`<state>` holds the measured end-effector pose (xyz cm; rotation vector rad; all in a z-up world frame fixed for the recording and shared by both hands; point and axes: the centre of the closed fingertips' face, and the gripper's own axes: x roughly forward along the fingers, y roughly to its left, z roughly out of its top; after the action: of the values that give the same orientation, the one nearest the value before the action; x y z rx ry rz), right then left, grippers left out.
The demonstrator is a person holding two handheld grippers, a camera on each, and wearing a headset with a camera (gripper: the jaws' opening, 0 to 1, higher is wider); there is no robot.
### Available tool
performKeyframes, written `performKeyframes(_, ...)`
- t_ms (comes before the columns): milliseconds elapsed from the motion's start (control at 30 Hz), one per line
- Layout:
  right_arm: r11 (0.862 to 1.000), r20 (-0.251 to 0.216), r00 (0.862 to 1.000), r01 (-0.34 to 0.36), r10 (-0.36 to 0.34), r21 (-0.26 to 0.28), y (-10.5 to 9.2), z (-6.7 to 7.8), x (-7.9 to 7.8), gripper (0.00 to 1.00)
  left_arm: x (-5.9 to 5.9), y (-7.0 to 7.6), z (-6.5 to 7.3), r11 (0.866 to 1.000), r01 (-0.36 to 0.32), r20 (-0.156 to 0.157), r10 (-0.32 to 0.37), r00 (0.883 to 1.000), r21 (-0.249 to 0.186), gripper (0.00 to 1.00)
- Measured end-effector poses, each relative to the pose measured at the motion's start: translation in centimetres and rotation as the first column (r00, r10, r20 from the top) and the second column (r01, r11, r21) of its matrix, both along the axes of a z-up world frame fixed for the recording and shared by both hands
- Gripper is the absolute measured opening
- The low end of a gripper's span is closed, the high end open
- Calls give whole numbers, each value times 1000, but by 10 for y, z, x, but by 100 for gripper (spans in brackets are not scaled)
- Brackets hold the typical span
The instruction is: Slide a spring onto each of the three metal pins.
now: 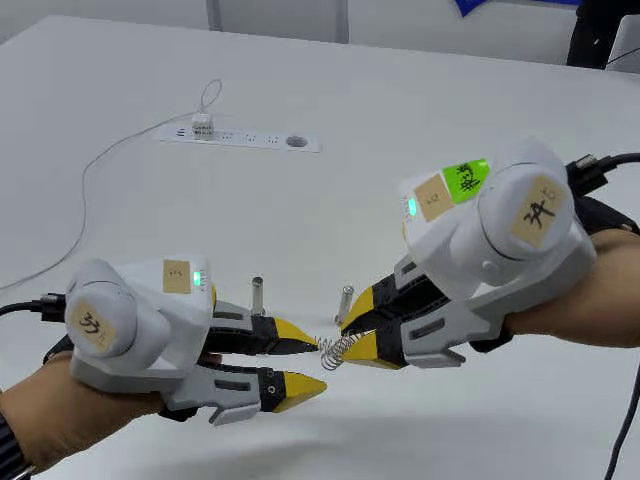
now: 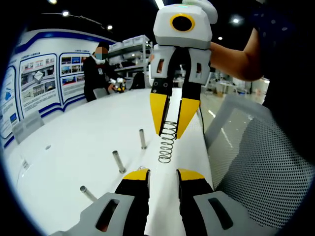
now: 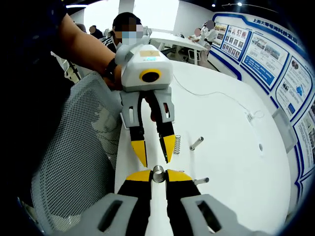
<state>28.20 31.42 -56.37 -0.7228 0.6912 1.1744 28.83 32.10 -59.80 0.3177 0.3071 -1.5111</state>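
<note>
The right hand-held gripper is seen nearly shut, its yellow-tipped jaws pinched on one end of a spring. The rest of the coil juts free past the tips, off the table, towards the left hand-held gripper. That one is held facing it, jaws well apart and with nothing in them, the spring's free end just beside its tips but not between them.

Beyond the two, three pins are seen upright in a row near the table's edge: a first pin, a second pin and a third pin. All are bare in the left gripper view. In the right gripper view another coil is seen close to one pin; whether it lies loose on the table cannot be told.

The step in hand is judged to be the first threading, with the spring carried but not yet lined up. No pin is judged loaded, so the task is near its start.

For the next move, the spring should be turned until its bore stands in line with a pin. Its free end would likely need steadying by the left jaws, since a coil gripped at one end can droop or bend. Then it should be lowered over the pin's top.
</note>
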Motion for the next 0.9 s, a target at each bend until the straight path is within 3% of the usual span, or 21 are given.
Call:
performKeyframes(300, 997, 19, 997, 71, -70, -26, -28, 7, 13, 12, 10, 22, 2, 997, -76, -21, 76, 997, -19, 27)
performKeyframes(667, 988, 55, 989, 143, -140, -59, -63, 21, 35, 12, 22, 42, 12, 982, -177, -38, 175, 984, -61, 33)
performKeyframes(900, 975, 64, 981, 188, -181, -119, -87, 20, 46, 12, 24, 55, 11, 970, -233, -50, 230, 972, -68, 37)
